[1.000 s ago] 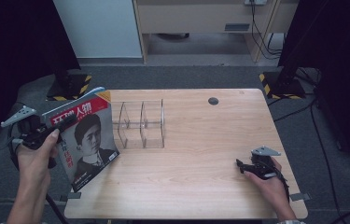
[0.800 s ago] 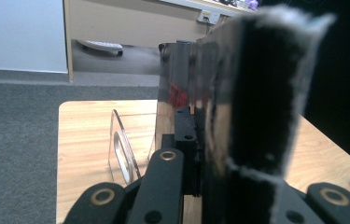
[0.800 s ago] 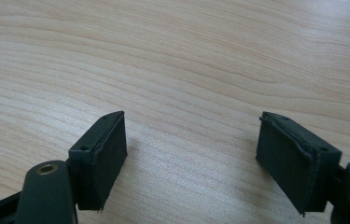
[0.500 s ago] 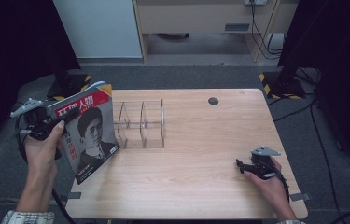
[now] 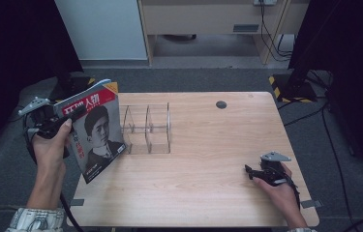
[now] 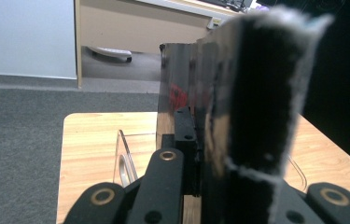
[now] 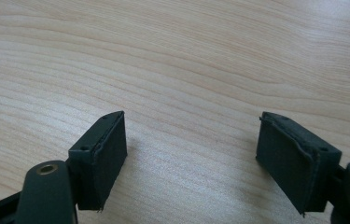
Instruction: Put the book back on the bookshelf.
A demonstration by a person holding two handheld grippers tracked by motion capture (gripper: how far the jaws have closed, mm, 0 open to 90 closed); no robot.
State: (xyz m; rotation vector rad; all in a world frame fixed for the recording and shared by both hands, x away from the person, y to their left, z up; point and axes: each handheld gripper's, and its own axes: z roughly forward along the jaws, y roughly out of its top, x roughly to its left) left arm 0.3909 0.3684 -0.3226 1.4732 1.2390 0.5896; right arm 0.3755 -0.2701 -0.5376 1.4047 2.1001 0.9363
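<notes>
1. Because its top edge is clamped in the left gripper [image 5: 65, 117], the magazine [image 5: 97, 130] hangs tilted off the table's [image 5: 208, 193] left edge, just beside the clear rack [image 5: 146, 128], probably bound for a slot.
2. The right gripper [image 7: 191, 154] rests released on bare wood, well apart.

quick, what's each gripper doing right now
Left gripper: shut on the magazine, holding it upright at the table's left edge.
Right gripper: open, holding nothing, low over the table.
</notes>
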